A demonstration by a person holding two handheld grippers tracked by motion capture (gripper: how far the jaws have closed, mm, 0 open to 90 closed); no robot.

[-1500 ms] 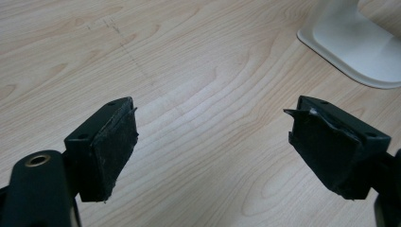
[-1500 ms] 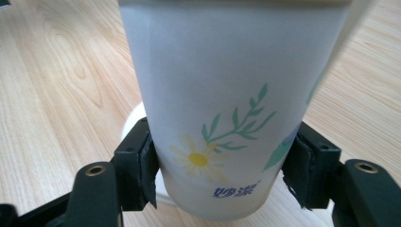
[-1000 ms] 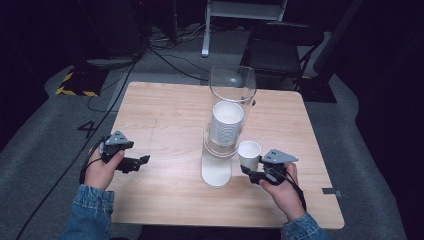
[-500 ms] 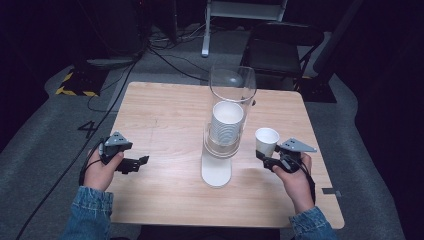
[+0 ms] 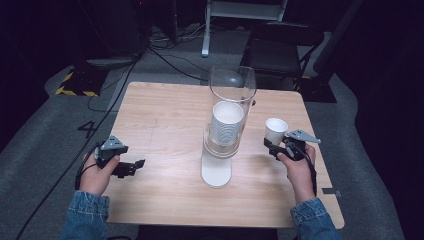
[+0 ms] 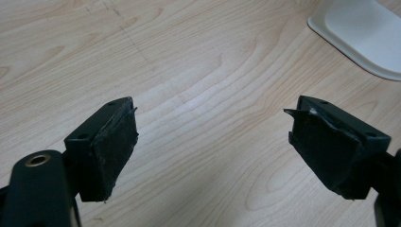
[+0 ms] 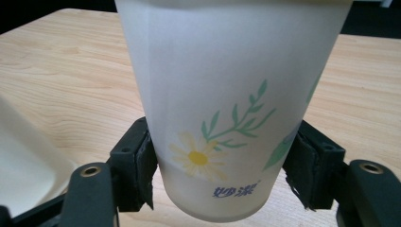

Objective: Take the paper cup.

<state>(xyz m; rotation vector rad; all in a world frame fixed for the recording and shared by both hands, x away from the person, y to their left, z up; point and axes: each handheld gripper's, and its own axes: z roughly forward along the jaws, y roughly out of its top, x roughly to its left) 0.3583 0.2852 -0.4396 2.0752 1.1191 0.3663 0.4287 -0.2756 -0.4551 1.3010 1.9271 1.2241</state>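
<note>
White cup (image 7: 227, 109) is pinched upright by right gripper (image 5: 278, 145) | dispenser (image 5: 226, 130) lies to its left, nearer | left gripper (image 5: 131, 167) is spread, empty

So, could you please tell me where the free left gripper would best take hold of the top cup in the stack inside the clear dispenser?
Probably by its rim, from above. The top cup sits nested in the stack of cups, so only its open mouth is exposed, and the clear dispenser walls surround its sides. The left gripper, now open over the table, could place one finger inside the mouth and one outside.
</note>
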